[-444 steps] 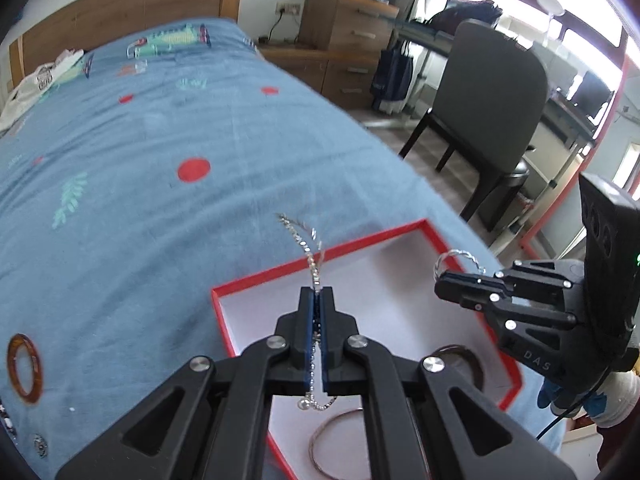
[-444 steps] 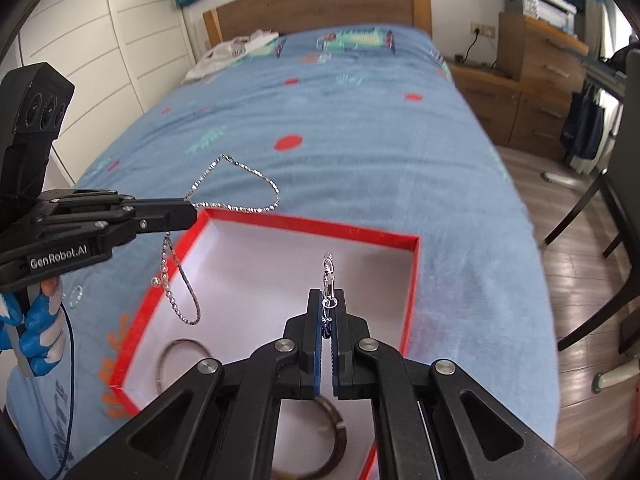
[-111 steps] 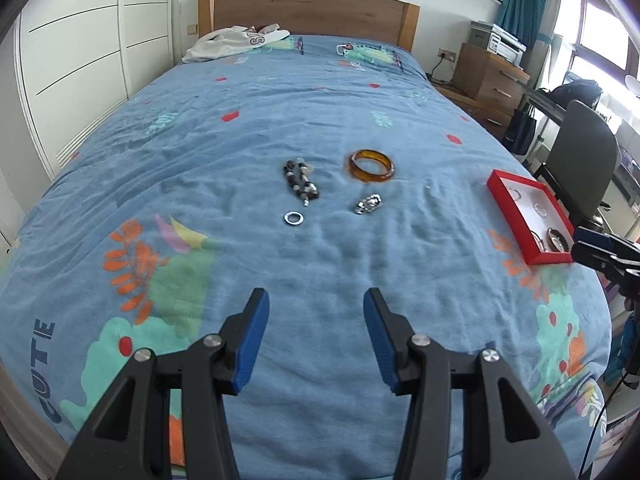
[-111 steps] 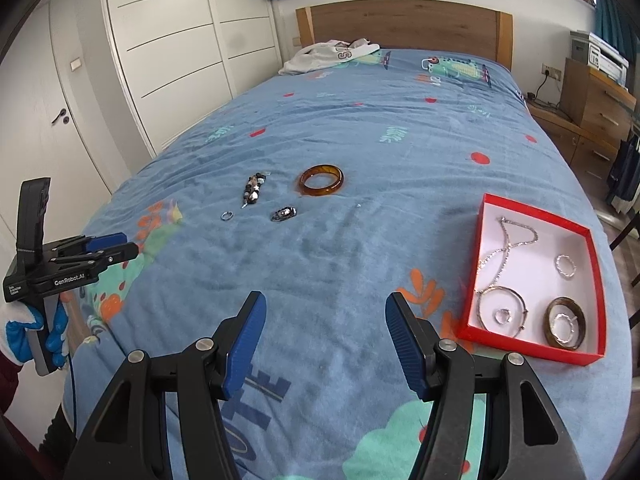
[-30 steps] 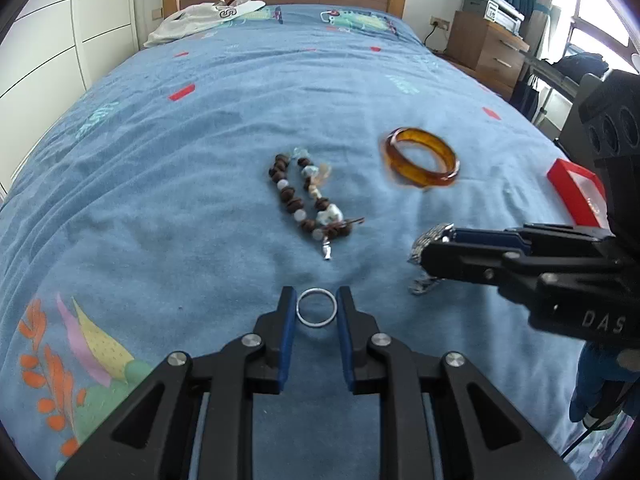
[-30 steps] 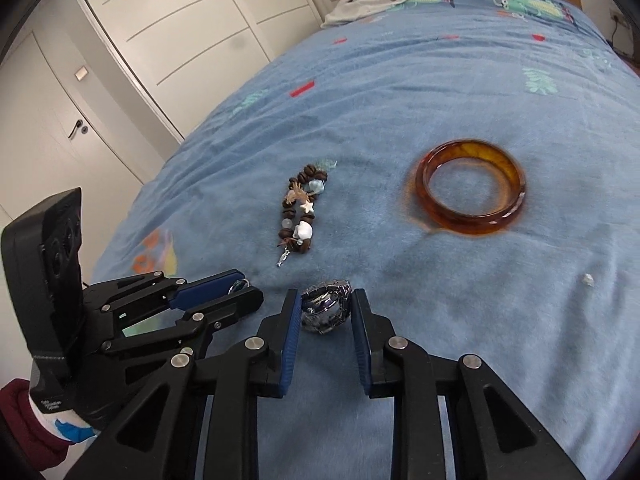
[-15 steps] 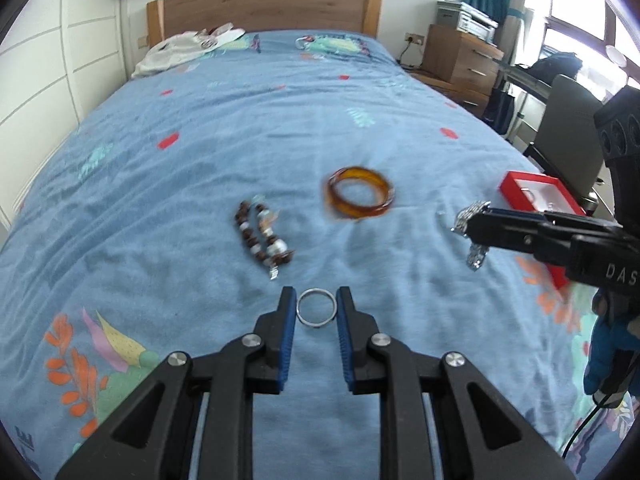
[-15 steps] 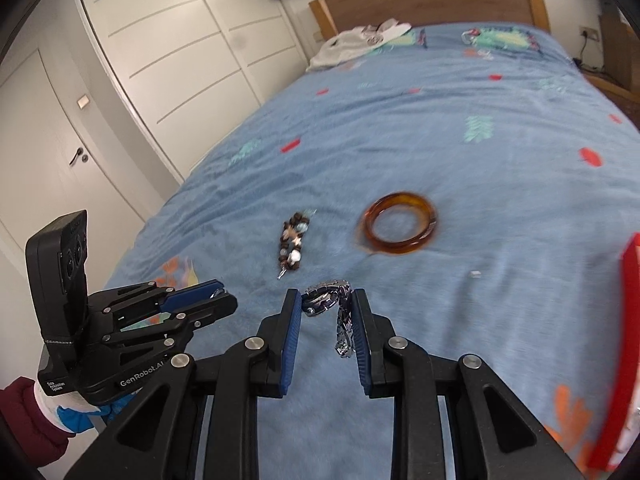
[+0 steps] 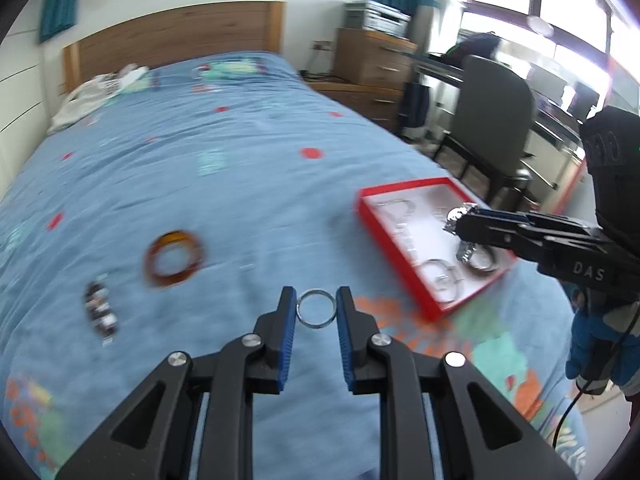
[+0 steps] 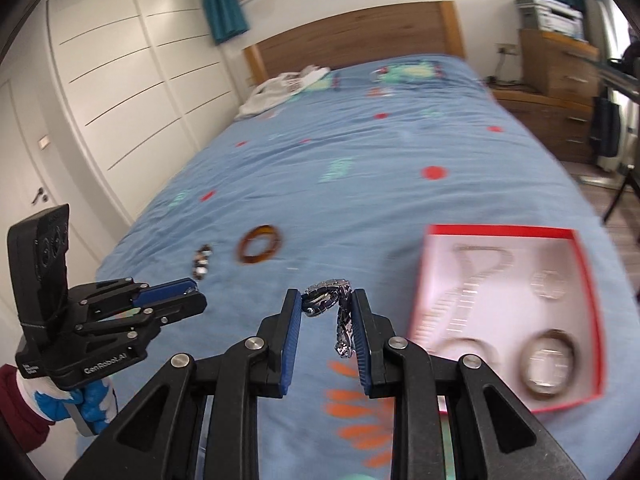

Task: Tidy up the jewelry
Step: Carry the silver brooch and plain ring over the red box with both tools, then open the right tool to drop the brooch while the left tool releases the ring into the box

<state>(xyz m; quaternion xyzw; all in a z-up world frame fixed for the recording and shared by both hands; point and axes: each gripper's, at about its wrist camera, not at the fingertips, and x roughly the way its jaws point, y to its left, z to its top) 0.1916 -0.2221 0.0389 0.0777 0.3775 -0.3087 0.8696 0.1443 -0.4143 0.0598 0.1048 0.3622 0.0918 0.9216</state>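
My left gripper [image 9: 317, 312] is shut on a silver ring [image 9: 317, 313] and holds it above the blue bedspread. My right gripper [image 10: 325, 312] is shut on a silver watch [image 10: 334, 308] whose strap hangs down. In the left wrist view the right gripper [image 9: 460, 224] is over the red tray [image 9: 394, 258]. The red tray [image 10: 588, 276] has a white floor and holds a chain, rings and bangles. An amber bangle [image 9: 175, 258] and a beaded bracelet [image 9: 100, 314] lie on the bed; they also show in the right wrist view, the bangle [image 10: 260, 250] and the bracelet [image 10: 202, 266].
The bed has a wooden headboard [image 10: 352, 40] with white clothing [image 10: 284, 86] near it. A grey chair [image 9: 494, 120] and wooden drawers [image 9: 372, 64] stand at the bed's right side. White wardrobe doors [image 10: 120, 92] are on the left.
Both grippers have swung right toward the red tray, carrying the ring and the watch. The tray is much nearer now, and the bangle and beads have slid to the left.
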